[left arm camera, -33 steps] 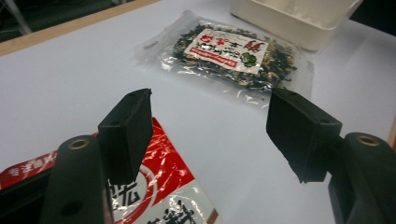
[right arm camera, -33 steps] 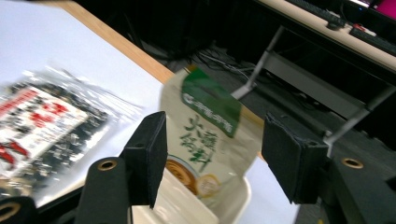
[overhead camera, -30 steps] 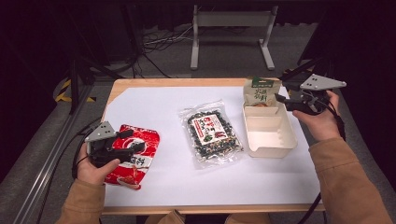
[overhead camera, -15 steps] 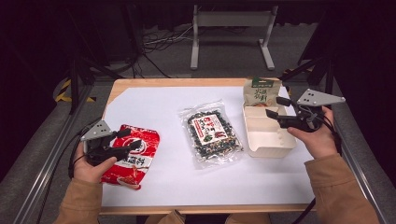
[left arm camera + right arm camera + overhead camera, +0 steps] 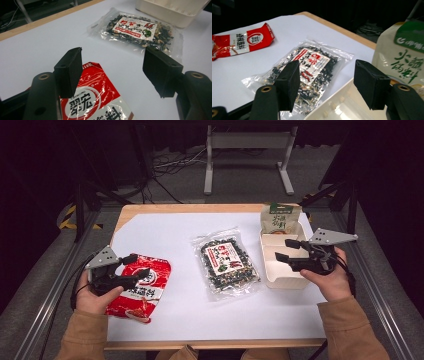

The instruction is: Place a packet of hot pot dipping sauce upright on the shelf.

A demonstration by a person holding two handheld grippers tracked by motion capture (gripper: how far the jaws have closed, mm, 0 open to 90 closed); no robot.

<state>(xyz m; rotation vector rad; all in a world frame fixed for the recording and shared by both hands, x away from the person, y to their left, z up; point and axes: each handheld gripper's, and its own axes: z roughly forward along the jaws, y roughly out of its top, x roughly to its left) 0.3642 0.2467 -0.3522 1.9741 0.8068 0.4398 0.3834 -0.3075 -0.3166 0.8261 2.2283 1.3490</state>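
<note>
A clear bag of dark mixed snacks (image 5: pixel 228 266) lies flat in the middle of the white surface (image 5: pixel 165 232), its long axis running from the near edge toward the far one and leaning a little to the left at the far end. A red packet (image 5: pixel 142 287) lies near the left front corner, its long axis tilted toward the far right. At the right stands a white tray (image 5: pixel 280 277), its long side running front to back, and a green-and-cream pouch (image 5: pixel 280 217) stands upright at its far end.

The left tool (image 5: pixel 137 265) hovers over the red packet, jaws spread and holding nothing; in the left gripper view the packet's top end (image 5: pixel 96 100) lies between and below the jaws, its lower part cut off by the frame. The right tool (image 5: pixel 286 249) hangs over the tray, jaws spread and empty, pointing left toward the clear bag (image 5: pixel 304 67). In the right gripper view the pouch (image 5: pixel 404 57) is cropped at the right, and the tray rim (image 5: pixel 332 105) sits low between the jaws. Whether the pouch stands inside the tray or just behind it is hard to tell.
</note>
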